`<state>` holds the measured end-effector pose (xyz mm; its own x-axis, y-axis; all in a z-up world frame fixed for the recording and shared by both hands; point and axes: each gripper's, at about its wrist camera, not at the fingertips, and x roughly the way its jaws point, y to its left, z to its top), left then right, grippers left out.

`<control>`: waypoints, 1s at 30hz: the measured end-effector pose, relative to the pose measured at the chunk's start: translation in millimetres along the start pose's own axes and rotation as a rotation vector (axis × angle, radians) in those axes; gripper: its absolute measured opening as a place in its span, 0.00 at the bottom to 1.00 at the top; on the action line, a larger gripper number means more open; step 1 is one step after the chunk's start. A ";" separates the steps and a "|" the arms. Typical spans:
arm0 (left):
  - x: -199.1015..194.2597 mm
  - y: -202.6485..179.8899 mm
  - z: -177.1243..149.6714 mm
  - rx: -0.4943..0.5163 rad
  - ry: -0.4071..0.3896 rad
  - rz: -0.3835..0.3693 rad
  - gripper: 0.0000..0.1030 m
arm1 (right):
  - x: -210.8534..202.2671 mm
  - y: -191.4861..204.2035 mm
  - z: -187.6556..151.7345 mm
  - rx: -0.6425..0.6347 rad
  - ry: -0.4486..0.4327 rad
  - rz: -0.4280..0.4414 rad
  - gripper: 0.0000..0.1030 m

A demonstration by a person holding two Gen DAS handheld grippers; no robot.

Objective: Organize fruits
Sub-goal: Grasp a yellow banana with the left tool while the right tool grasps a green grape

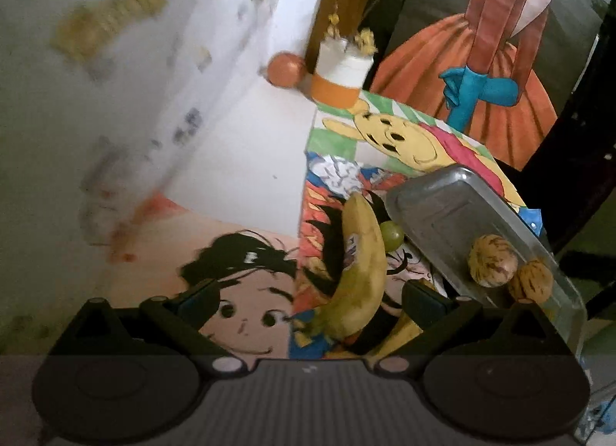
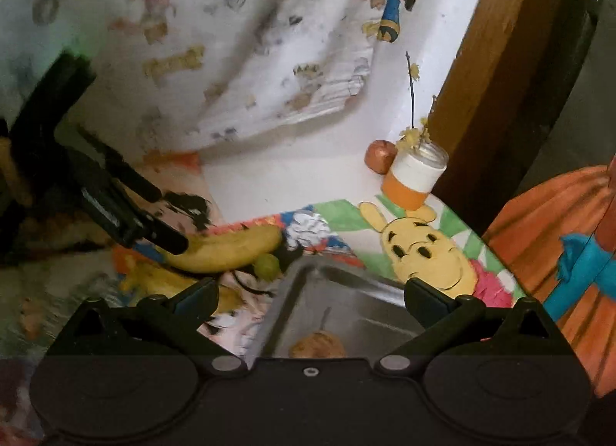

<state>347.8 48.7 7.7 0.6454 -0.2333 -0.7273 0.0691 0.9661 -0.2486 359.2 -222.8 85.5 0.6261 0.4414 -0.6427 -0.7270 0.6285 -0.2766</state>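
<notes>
A yellow banana (image 1: 362, 265) lies on the cartoon-printed mat between the fingers of my left gripper (image 1: 312, 292), which is open and not clamped on it. A green grape (image 1: 390, 234) touches the banana's far side. To the right stands a metal tray (image 1: 435, 207) holding two walnuts (image 1: 492, 261) (image 1: 533, 280). My right gripper (image 2: 313, 298) hangs open over the tray (image 2: 346, 284), above one walnut (image 2: 317, 344). In the right wrist view the left gripper (image 2: 165, 217) reaches the banana (image 2: 227, 249) from the left, with the grape (image 2: 267, 265) beside it.
A reddish apple (image 2: 379, 157) and an orange-and-white jar (image 2: 414, 176) with dried twigs stand at the back by a wooden post (image 2: 481, 61). A printed cloth (image 2: 250, 42) hangs on the white wall. An orange painted picture (image 1: 481, 80) leans at the right.
</notes>
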 end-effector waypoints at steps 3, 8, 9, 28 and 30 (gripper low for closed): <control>15.1 0.4 2.6 0.008 0.013 -0.053 1.00 | 18.5 9.3 -5.3 -0.125 -0.013 -0.072 0.99; 32.5 2.3 5.5 -0.006 0.025 -0.123 0.92 | 48.5 24.3 -9.4 -0.343 -0.004 -0.049 0.99; 33.8 1.3 5.9 0.004 0.015 -0.122 0.91 | 55.3 25.5 -9.9 -0.378 0.005 -0.041 0.98; 41.0 -20.6 15.2 0.193 0.072 -0.087 0.55 | 96.2 15.4 -13.9 -0.516 0.006 0.055 0.86; 43.0 -24.9 16.2 0.194 0.091 -0.080 0.52 | 95.0 15.7 -13.9 -0.513 -0.004 0.058 0.86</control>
<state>386.2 16.4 -7.0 0.5614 -0.3108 -0.7670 0.2682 0.9451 -0.1866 403.3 -179.9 10.1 0.5812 0.4690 -0.6650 -0.8045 0.2084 -0.5562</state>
